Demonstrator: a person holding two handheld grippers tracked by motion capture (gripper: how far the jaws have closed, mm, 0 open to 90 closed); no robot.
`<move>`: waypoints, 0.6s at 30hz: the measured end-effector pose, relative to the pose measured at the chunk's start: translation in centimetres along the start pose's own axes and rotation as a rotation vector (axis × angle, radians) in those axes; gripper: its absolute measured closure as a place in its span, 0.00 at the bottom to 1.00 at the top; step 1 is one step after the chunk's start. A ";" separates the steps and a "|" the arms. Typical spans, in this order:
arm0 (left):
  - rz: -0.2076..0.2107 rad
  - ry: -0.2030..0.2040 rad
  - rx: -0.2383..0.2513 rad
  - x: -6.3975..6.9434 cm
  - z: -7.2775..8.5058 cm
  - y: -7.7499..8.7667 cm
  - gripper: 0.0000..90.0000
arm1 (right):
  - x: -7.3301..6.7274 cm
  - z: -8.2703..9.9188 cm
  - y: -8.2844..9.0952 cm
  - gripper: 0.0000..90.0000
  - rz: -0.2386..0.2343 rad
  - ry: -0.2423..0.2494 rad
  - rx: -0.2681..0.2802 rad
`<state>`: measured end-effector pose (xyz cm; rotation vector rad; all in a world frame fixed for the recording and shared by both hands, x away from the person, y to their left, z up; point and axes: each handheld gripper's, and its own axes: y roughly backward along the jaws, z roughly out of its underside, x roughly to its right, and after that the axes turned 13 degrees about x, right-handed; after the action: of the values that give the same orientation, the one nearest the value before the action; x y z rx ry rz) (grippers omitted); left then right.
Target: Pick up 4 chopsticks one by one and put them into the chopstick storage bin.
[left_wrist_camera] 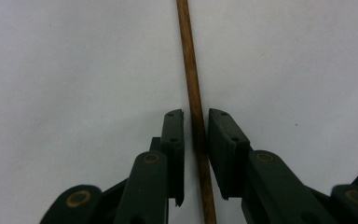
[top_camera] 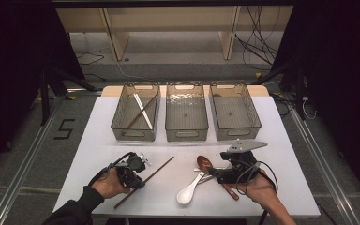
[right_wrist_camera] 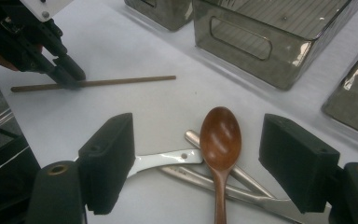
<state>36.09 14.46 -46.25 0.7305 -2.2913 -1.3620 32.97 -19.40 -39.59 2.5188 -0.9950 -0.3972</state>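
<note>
A brown chopstick point(top_camera: 157, 169) lies slantwise on the white table point(top_camera: 98, 140). My left gripper point(top_camera: 138, 183) points down over its lower part. In the left gripper view the chopstick point(left_wrist_camera: 189, 60) runs between the two jaws of this gripper point(left_wrist_camera: 196, 114), which stand close on either side with a thin gap on the left, so it is open. My right gripper point(top_camera: 214, 177) is wide open just above a pile of utensils. In the right gripper view a wooden spoon point(right_wrist_camera: 220, 135) lies between the jaws of the right gripper point(right_wrist_camera: 200, 130), untouched.
Under the wooden spoon point(top_camera: 205, 162) lie metal utensils point(right_wrist_camera: 242, 191) and a white ceramic spoon point(top_camera: 187, 193). Three clear bins stand in a row at the back: the left bin point(top_camera: 122, 133) holds a white and a brown chopstick, beside the middle bin point(top_camera: 186, 135) and the right bin point(top_camera: 236, 133).
</note>
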 end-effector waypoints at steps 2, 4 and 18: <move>-0.006 -0.003 0.001 0.1 0.0 0.0 0.84 | 0.0 0.0 0.0 0.30 0.000 0.001 -0.001; -0.009 -0.009 0.002 0.1 0.0 -0.1 0.85 | 0.0 0.0 0.0 0.31 0.001 0.001 -0.002; -0.017 -0.031 0.010 0.1 0.1 -0.1 0.93 | 0.0 0.0 0.0 0.31 0.002 0.000 -0.002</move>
<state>35.95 14.42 -46.33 0.7382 -2.3221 -1.3796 32.96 -19.38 -39.59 2.5163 -0.9963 -0.3972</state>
